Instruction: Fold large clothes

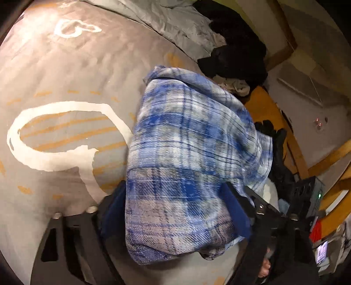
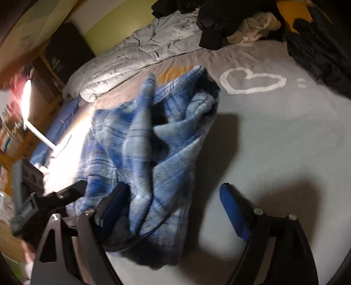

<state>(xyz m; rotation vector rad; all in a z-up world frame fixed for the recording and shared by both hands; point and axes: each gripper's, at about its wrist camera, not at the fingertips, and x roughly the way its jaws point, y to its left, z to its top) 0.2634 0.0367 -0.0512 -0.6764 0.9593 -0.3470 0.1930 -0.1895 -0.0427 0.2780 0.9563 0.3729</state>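
Both tongs stood wide, gripping nothing. The left tongs (image 1: 175,210) straddled the near end of the plaid garment (image 1: 188,153), cloth between the pads but apparently unpinched; the right tongs (image 2: 173,208) had its left pad against the bunched cloth, its right pad over bare bed (image 2: 285,136). One garment lay heaped just ahead of both, seemingly dropped there for folding. Beyond: two hearts on the sheet, one grey duvet (image 2: 136,52), dark clothes (image 2: 230,17) piled aside.
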